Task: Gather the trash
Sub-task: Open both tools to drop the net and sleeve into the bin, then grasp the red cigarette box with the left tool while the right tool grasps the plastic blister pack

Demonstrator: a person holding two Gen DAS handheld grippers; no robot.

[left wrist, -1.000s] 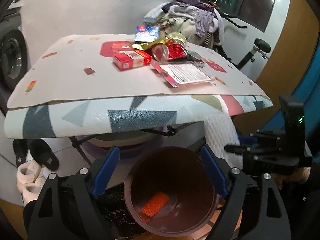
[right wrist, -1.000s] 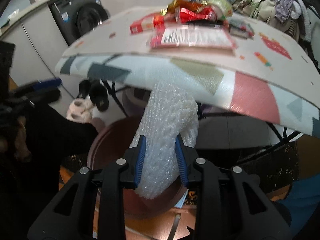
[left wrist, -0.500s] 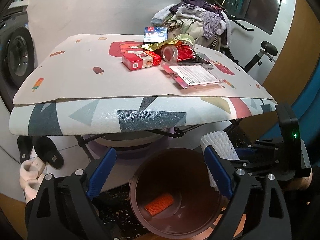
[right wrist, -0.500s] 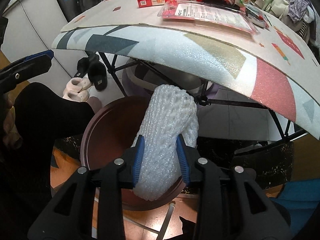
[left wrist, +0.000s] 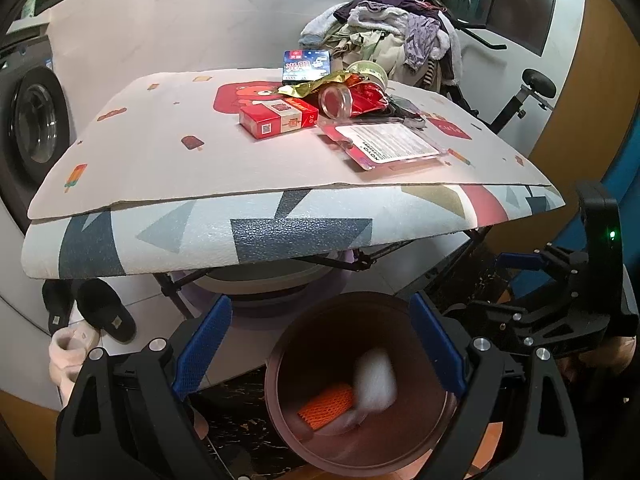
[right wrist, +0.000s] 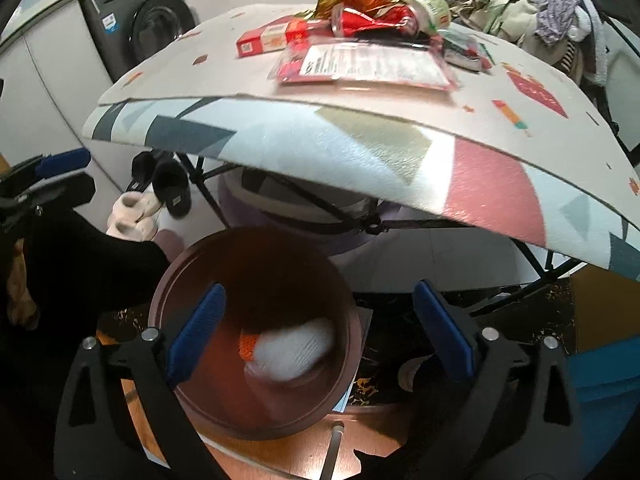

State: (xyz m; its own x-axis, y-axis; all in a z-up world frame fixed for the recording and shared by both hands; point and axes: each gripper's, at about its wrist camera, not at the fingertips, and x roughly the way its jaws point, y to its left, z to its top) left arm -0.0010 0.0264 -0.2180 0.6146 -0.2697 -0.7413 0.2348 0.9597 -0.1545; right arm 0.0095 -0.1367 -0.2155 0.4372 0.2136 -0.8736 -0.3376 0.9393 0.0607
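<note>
Foam-topped and patterned with grey, gold and red shapes, the folding table filled the upper half of both views, and we read it as the work surface from which trash was being cleared. Behind it, at the left edge of the frame, stood a washing machine; a heap of laundry occupied the upper right, and slippers lay on the floor at lower left.

We held both tools over the brown bin, which stood on the floor just below the table's near edge, presumably so that items could drop straight in. The white foam net appeared blurred inside the bin, beside an orange foam net already at the bottom.

Remaining trash stayed clustered at the table's far centre: a flat blister card, a red carton, a crushed red wrapper, a blue packet.

The right gripper had just been opening; its jaws stood wide with nothing between them. The left gripper was likewise spread wide and empty above the bin.
</note>
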